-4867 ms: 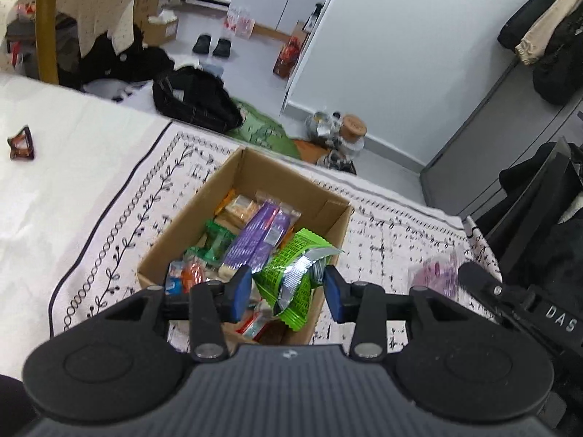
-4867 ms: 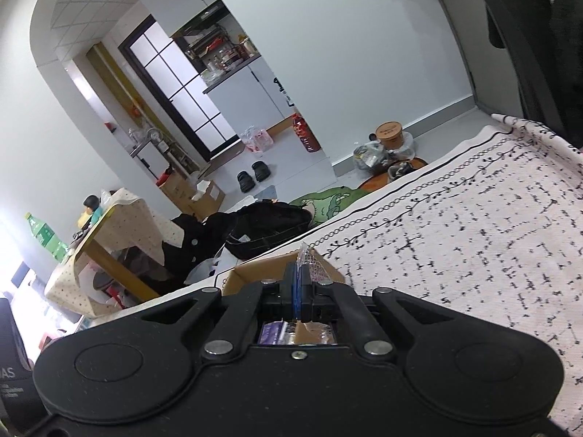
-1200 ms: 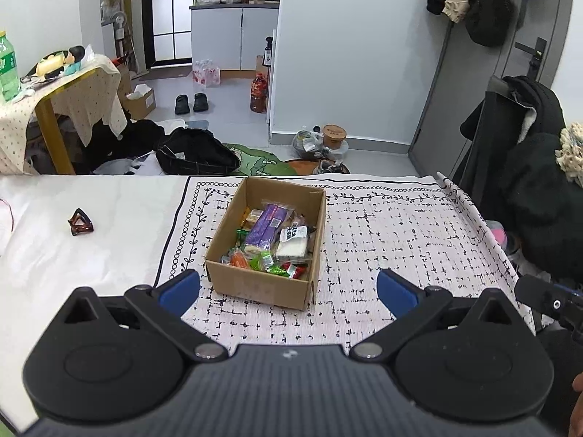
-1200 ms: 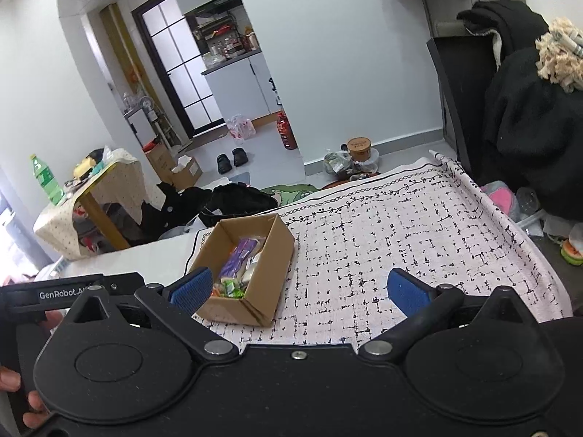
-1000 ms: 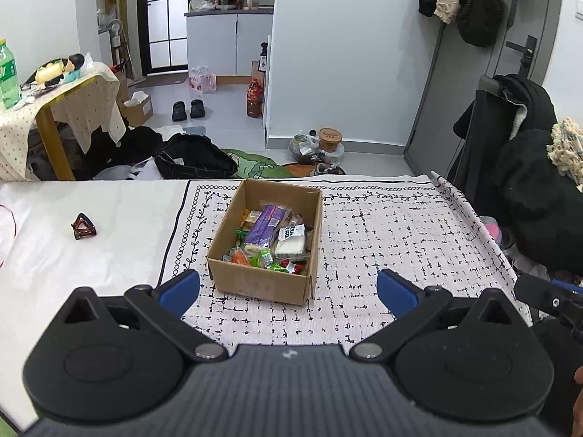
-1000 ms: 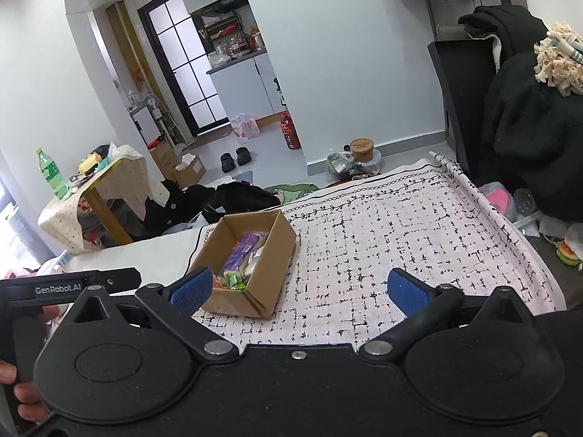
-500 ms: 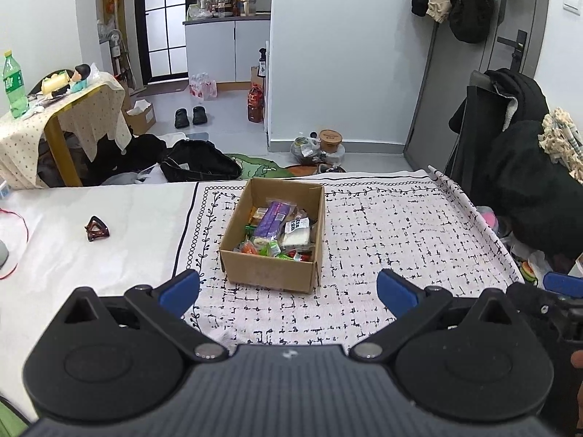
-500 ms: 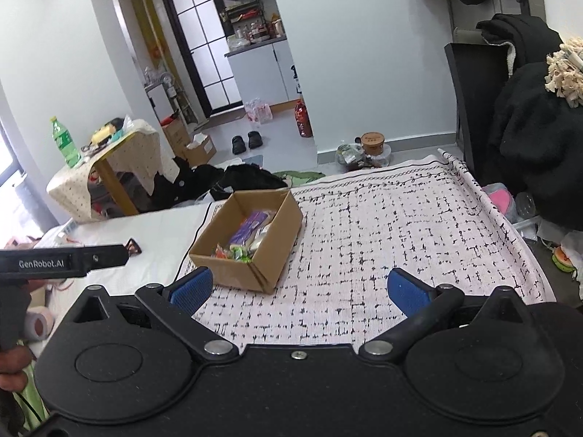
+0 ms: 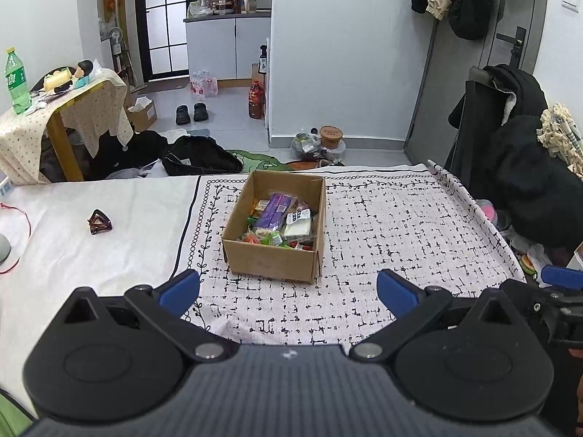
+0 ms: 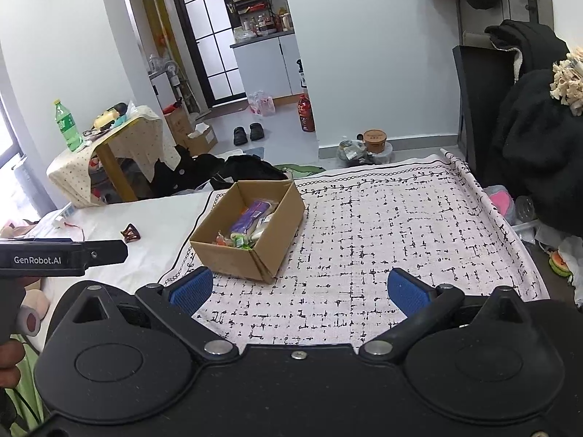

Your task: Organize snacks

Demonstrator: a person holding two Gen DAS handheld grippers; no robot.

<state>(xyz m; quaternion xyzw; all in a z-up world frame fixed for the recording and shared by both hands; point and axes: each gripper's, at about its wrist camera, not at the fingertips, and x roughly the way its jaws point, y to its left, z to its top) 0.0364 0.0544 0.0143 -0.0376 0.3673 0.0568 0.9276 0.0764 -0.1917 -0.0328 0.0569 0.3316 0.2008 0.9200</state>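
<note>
A brown cardboard box (image 9: 271, 259) stands on the black-and-white patterned cloth (image 9: 393, 225), in the middle of the left wrist view. Inside it lie several snacks, among them a purple packet (image 9: 274, 210), a white packet (image 9: 298, 223) and green and orange wrappers. From the right wrist camera the same box (image 10: 233, 255) lies left of centre with the purple packet (image 10: 251, 215) on top. My left gripper (image 9: 288, 291) is open and empty, held back from the box's near side. My right gripper (image 10: 300, 289) is also open and empty, to the right of the box.
A small dark red clip (image 9: 99, 221) lies on the white sheet left of the cloth. Beyond the bed's far edge the floor holds black bags (image 9: 200, 156) and a covered side table (image 9: 62, 109) with a green bottle. A coat-draped chair (image 9: 517, 138) stands at right.
Both grippers let go of their snacks into the box, opened wide and drew back and up from it. Over the last second they kept backing away slightly.
</note>
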